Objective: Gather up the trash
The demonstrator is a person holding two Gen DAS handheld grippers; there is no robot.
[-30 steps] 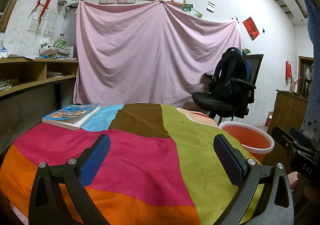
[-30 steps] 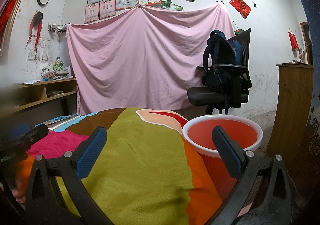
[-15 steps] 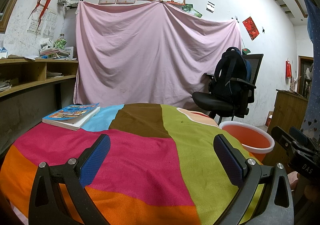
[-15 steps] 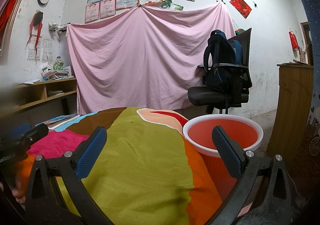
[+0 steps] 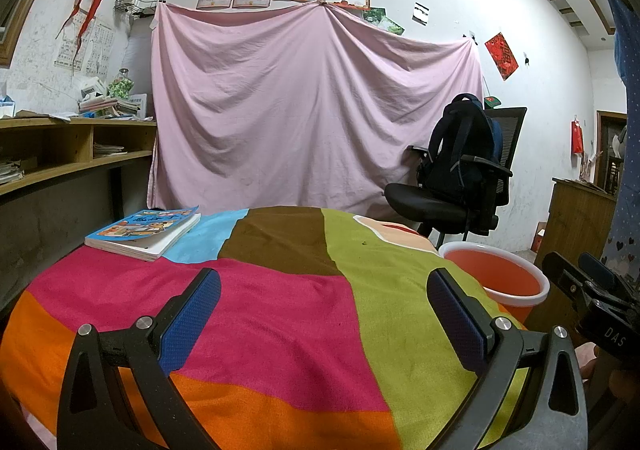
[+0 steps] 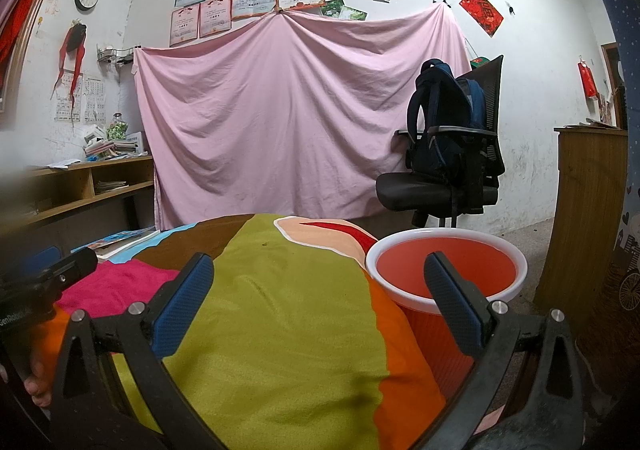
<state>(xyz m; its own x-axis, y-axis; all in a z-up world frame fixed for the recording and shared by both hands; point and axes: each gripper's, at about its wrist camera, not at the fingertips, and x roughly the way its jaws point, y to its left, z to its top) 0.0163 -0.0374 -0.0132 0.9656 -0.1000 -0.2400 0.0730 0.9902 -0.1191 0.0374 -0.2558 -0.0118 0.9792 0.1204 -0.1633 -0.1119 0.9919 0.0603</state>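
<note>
Comparing with a second ago, nothing is seen to have moved. Both the left gripper [image 5: 323, 314] and the right gripper [image 6: 318, 300] are held with jaws spread and empty over the counter [image 5: 280, 322], beside the bucket [image 6: 446, 270]; no trash is visible, so collecting is judged finished or unstarted.

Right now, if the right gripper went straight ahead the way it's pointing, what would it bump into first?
Probably nothing soon. The right gripper is open and points over the colourful cloth, with the orange bucket beside its right finger. Beyond that hangs the pink sheet, though depth is hard to judge.
</note>
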